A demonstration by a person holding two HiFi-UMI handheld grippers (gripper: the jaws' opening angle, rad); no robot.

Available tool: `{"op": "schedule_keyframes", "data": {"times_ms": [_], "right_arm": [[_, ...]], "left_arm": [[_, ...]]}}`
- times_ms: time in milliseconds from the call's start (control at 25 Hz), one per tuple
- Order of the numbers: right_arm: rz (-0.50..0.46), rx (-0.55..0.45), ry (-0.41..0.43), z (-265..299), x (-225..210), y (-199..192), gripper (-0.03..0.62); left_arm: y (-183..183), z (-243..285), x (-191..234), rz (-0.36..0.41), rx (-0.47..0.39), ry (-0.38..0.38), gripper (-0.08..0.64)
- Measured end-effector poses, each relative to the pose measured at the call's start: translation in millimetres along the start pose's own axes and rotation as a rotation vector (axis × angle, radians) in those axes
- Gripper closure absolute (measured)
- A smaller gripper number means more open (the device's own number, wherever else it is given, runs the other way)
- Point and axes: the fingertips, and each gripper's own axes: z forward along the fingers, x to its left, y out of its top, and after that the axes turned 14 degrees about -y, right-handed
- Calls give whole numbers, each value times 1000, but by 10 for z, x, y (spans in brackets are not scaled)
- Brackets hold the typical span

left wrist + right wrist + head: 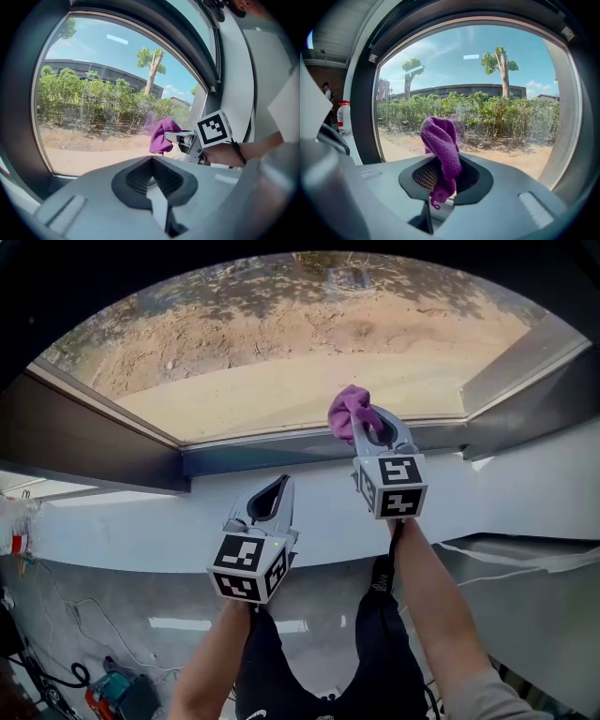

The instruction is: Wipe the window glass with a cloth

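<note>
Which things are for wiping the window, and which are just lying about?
For the job: purple cloth, right gripper holding it, window glass.
Just lying about: bottle, cables on the floor, idle left gripper.

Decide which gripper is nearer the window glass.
Right. The right gripper holds the purple cloth up by the window glass; the left gripper sits lower, farther back from it.

- Left tool [281, 486] is held up on a bare forearm [214, 652], jaws together, nothing between them.
- Right tool [373, 427] reaches higher, jaws clamped on the purple cloth [347, 409].
</note>
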Motion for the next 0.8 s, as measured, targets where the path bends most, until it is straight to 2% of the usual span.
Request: {"op": "schedule_keyframes", "data": {"times_ms": [480, 800], "right_arm": [[17, 17, -114, -18, -1298, -261, 502], [5, 4, -156, -25, -2085, -427, 502]], "left_arm": [[46, 950, -632, 43, 30, -98, 560], [30, 1574, -1010, 73, 44, -144, 560]]}}
